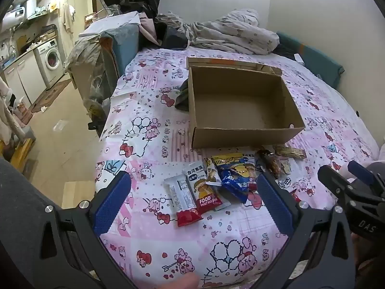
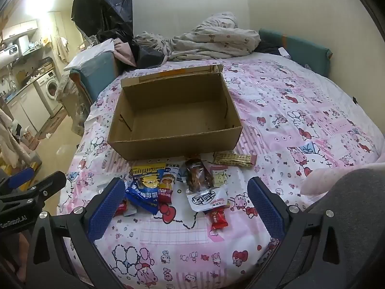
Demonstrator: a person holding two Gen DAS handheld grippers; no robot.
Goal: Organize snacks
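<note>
Hovered with both the left gripper [image 1: 193,195] and the right gripper [image 2: 186,198] wide open and holding nothing, above the snacks [image 2: 154,187] scattered on the bed [image 2: 300,101], just near of the empty box [image 2: 175,149].

An open brown cardboard box [image 1: 243,106], nothing inside it, sits on a bed covered by a pink and white cartoon-print sheet [image 1: 149,125]. Just in front of the box's near wall lies a loose cluster of snack packets: a white and red wrapped bar [image 1: 184,200], a red and white rice cake packet [image 1: 204,187], a blue foil bag with a yellow cartoon face [image 1: 234,175], a clear packet of brown pieces [image 1: 272,162] and a tan wrapped bar [image 1: 290,151]. Nearer than the snacks, the left gripper [image 1: 195,204] hovers with blue-padded jaws spread wide, holding nothing. Right of the snacks is the right gripper [image 1: 346,180]. Behind the box lies a crumpled grey quilt [image 1: 231,33].
</note>
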